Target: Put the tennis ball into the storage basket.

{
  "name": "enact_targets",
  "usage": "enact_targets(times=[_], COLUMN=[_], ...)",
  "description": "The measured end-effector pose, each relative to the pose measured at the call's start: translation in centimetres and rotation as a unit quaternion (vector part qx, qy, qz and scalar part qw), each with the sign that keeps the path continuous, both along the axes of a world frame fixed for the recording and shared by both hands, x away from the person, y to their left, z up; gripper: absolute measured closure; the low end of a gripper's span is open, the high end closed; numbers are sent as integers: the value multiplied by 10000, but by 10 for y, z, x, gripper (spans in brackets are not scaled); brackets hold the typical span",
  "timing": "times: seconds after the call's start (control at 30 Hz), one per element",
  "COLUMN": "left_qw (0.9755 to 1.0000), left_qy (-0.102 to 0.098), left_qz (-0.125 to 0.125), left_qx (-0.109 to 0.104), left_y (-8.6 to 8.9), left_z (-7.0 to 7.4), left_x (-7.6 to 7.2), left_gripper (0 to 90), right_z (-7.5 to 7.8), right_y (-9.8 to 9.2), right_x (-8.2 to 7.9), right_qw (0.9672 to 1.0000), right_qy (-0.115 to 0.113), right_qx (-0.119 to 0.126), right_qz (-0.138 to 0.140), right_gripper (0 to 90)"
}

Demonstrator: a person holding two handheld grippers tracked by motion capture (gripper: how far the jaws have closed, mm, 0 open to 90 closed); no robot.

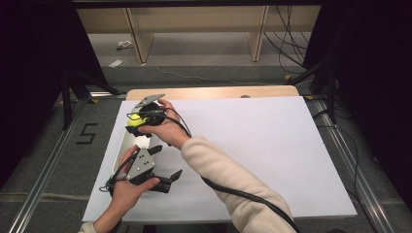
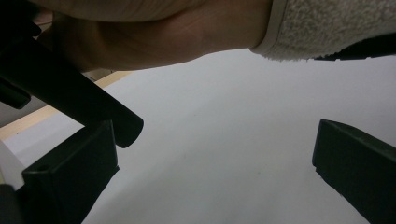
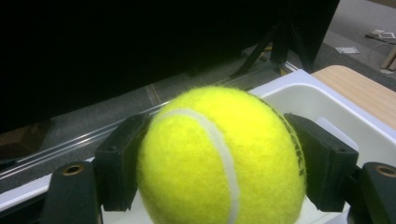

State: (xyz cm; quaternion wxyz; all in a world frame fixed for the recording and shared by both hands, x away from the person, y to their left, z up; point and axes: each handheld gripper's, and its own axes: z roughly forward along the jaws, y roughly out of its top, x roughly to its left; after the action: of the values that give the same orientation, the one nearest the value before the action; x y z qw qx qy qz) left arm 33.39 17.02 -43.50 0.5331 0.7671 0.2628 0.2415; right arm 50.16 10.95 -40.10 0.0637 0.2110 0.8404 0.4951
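Observation:
A yellow tennis ball (image 3: 219,158) is clamped between the two black jaws of my right gripper (image 3: 217,172). It hangs just over a white oblong tray (image 3: 327,109). In the high view the ball (image 1: 133,124) and the right gripper (image 1: 141,120) sit above the tray's far end (image 1: 124,145), at the table's left edge. My left gripper (image 1: 167,161) rests nearer the front, just right of the tray, with its jaws wide apart and nothing between them. The left gripper view has its open gripper (image 2: 210,182) over bare white sheet, and the right wrist and sleeve (image 2: 327,23) cross above it.
A white sheet (image 1: 252,145) covers most of the wooden table (image 1: 214,92). The right gripper's black cable (image 1: 243,194) trails along the cream sleeve toward the front edge. Dark stands and floor cables surround the table.

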Motion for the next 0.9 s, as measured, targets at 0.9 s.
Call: enact_targets(times=[0.9], left_qw=[10000], left_qy=[-15], left_qz=[-32], left_qx=[49], left_y=[-1], left_z=[0], left_x=[0], left_gripper=[0], right_z=[-11], right_y=[8], right_x=[0], right_qw=[9998], right_qy=[84], right_qx=[-138], right_qz=[90], right_gripper=[267])
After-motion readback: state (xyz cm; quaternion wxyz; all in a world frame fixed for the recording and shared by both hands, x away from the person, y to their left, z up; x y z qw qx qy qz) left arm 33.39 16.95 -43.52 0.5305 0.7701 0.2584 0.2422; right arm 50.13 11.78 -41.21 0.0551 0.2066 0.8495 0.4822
